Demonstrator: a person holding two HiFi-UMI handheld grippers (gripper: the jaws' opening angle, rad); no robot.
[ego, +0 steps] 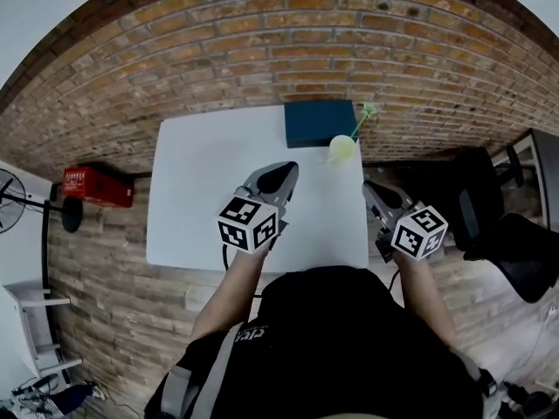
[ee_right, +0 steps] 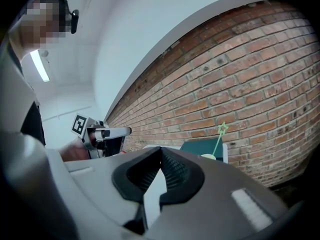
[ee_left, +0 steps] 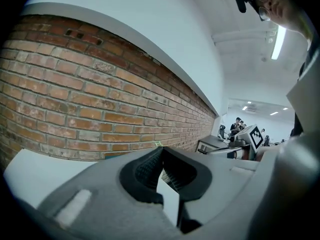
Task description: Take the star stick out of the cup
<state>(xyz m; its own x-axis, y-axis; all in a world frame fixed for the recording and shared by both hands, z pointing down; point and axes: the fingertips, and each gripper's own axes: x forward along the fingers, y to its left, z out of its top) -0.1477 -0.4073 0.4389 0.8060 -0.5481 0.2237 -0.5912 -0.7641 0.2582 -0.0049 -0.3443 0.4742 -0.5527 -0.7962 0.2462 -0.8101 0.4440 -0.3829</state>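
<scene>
star stick (ego: 360, 124) in cup (ego: 341, 147), seemingly well beyond right gripper (ego: 368, 186) fingers (ee_right: 175, 171)

Brick wall (ego: 262, 33), white table (ego: 201, 190), black chair (ego: 482, 201)

The left hand-held gripper (ego: 289, 168) and the right hand-held gripper (ego: 368, 185) share one build: a smooth light-grey shell tapering to a narrow tip, its jaws lined with black ribbed pads (ee_left: 147, 166). At the rear of each sits a white cube printed with black square markers, the left cube (ego: 248, 224) and the right cube (ego: 420, 231). A thin dark cable (ego: 225, 256) hangs behind the left cube. The person wears a black top (ego: 341, 339) with small white print (ego: 251, 330), and a grey strap (ego: 188, 382) on the left hand-held gripper's side.
</scene>
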